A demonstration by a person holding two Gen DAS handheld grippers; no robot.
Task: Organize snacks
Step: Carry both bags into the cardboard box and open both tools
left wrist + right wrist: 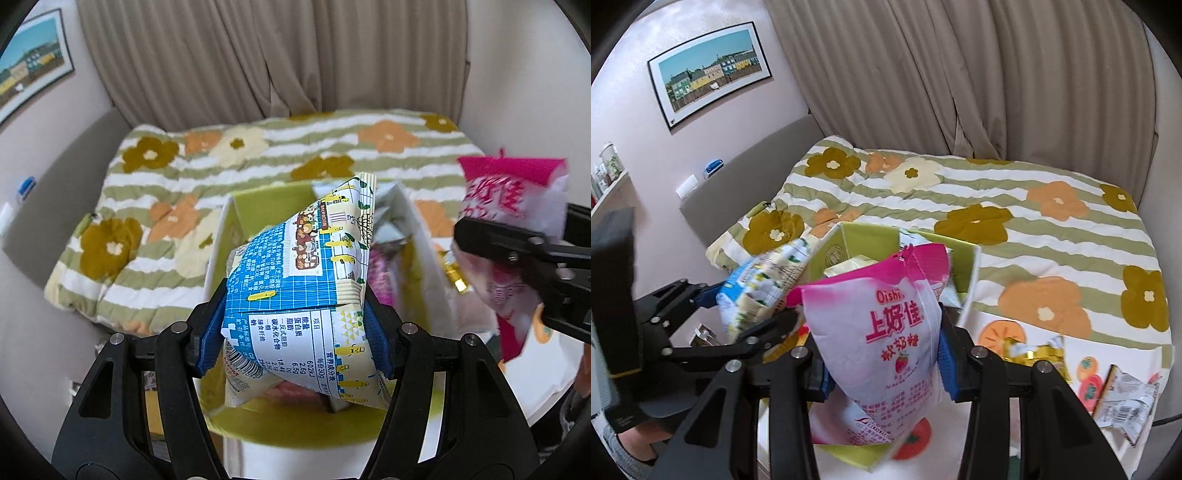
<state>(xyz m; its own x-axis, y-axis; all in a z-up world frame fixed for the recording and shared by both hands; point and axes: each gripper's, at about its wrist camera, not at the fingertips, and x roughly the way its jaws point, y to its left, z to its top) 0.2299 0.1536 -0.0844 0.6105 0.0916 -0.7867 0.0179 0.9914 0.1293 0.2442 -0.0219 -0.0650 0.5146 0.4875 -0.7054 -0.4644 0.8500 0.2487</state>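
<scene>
My left gripper (293,332) is shut on a blue and cream snack bag (303,280) and holds it above a green-lined cardboard box (266,199) with several snack packs inside. My right gripper (884,365) is shut on a pink and white Oishi candy bag (886,332), held over the same box (864,240). In the left wrist view the right gripper (517,258) and its pink bag (509,192) are at the right. In the right wrist view the left gripper (738,306) and its blue bag (764,280) are at the left.
The box sits on a white cloth with orange fruit prints (1001,332), in front of a bed with a striped flower quilt (1034,221). A gold wrapper (1038,350) and a grey-white snack pack (1126,402) lie on the cloth at the right. Curtains hang behind the bed.
</scene>
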